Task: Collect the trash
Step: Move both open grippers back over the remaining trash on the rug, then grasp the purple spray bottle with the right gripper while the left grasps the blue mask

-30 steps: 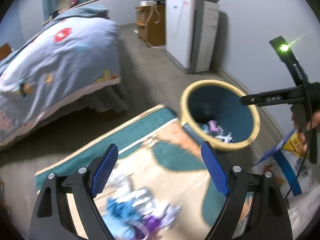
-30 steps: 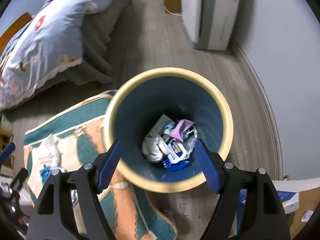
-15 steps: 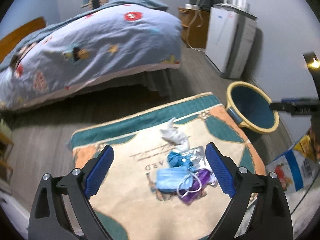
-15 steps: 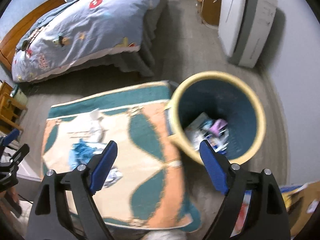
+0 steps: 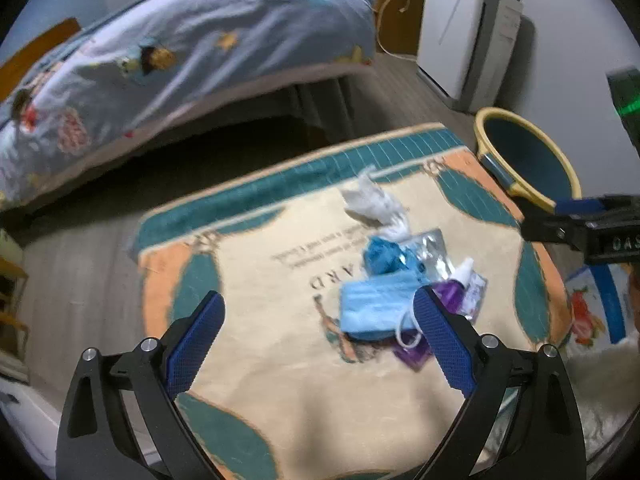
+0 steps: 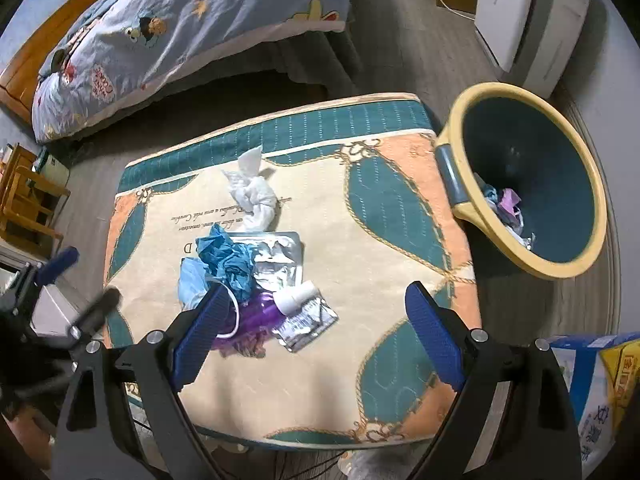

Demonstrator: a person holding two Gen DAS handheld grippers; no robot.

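A pile of trash lies on the patterned mat [image 6: 384, 216]: white crumpled tissue [image 6: 254, 194], blue crumpled paper [image 6: 228, 258], a light blue face mask [image 5: 376, 306], a silver foil wrapper [image 6: 280, 258], a small white bottle [image 6: 296, 298] and purple plastic [image 6: 248, 328]. The yellow-rimmed bin [image 6: 532, 176] stands at the mat's right edge with trash inside. My left gripper [image 5: 320, 344] is open and empty above the mat's near side. My right gripper [image 6: 316, 328] is open and empty above the pile.
A bed with a blue cartoon quilt [image 5: 180, 48] stands behind the mat. A white appliance [image 5: 468, 32] stands by the far wall. A printed bag [image 6: 592, 396] lies at the lower right. Wooden furniture [image 6: 24, 200] is at the left.
Both grippers have swung left, away from over the bin, and now look at the trash pile on the mat. Both stay open and empty.
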